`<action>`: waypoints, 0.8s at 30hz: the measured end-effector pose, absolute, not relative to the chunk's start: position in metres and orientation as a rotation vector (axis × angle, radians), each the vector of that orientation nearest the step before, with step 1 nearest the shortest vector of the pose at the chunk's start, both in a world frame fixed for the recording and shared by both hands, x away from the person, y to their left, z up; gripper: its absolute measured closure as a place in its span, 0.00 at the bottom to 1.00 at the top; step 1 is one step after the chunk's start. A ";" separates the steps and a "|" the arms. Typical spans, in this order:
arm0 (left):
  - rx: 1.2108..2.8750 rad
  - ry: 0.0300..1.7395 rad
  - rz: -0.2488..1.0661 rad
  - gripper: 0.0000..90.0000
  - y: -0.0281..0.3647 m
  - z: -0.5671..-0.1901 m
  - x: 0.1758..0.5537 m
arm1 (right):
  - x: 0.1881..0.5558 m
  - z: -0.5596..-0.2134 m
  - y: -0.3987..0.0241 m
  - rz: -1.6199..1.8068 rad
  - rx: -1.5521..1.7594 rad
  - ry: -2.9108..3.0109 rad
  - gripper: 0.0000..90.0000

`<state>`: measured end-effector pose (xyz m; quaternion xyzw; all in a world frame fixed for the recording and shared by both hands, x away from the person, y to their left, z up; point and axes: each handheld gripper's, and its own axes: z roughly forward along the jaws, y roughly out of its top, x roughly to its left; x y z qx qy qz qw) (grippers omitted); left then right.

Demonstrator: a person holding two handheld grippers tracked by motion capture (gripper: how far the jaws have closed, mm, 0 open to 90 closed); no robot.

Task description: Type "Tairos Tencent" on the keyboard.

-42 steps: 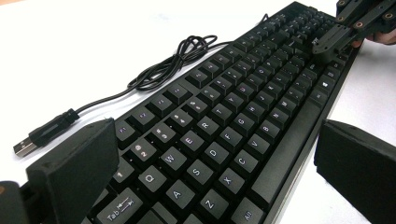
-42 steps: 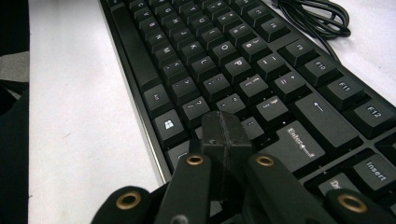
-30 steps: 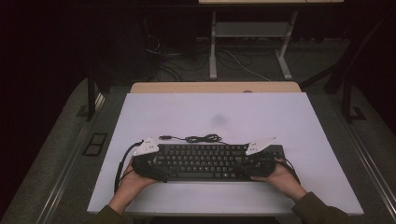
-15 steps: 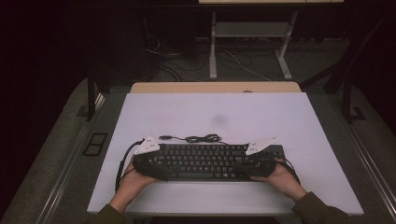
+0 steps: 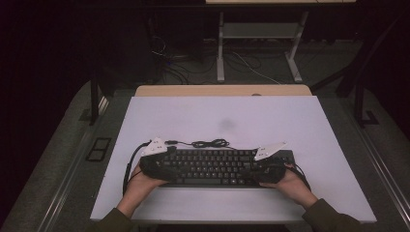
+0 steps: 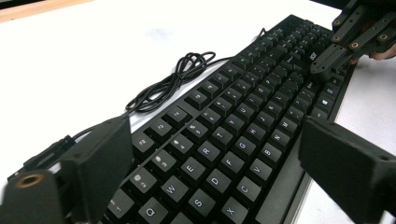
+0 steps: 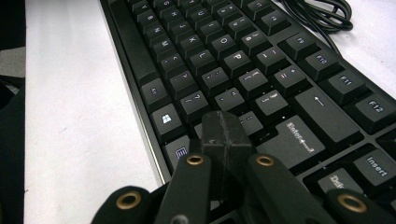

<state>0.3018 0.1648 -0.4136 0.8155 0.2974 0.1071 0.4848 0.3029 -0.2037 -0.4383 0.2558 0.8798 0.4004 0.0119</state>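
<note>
The keyboard [image 5: 217,166] lay flat on the white table [image 5: 241,116], near your edge, with your two tongs at its ends. Your left gripper [image 6: 210,158] straddled the left end: one jaw stood beyond the far edge, by the number row, the other off the near edge past the bottom letter row, so the whole depth of the board sat between them. The jaws were wide and had just been closing a little; the pads did not yet appear to press on the casing. Your right gripper [image 7: 227,135] was fully closed on nothing, its joined tips resting on or just above the keys left of Enter. The keyboard's cable [image 6: 173,84] lay bundled just beyond the far edge, between the two grippers.

Risks noted: the closed right tips give no hold, so a lift from the left alone would likely swing or drop the right end. The left pads may land on keycaps instead of the casing edges and slip. The loose cable could drag or snag.

Against the earlier high views, keyboard, cable and both hands stood where they were; only the left jaws had narrowed.
</note>
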 end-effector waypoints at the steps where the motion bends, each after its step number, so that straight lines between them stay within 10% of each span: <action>1: 1.986 0.723 0.259 0.13 0.165 -0.414 0.303 | 0.303 -0.438 -0.204 1.248 0.797 2.744 0.99; 24: 1.980 0.673 0.213 0.55 0.153 -0.407 0.316 | 0.302 -0.438 -0.203 1.244 0.796 2.741 0.99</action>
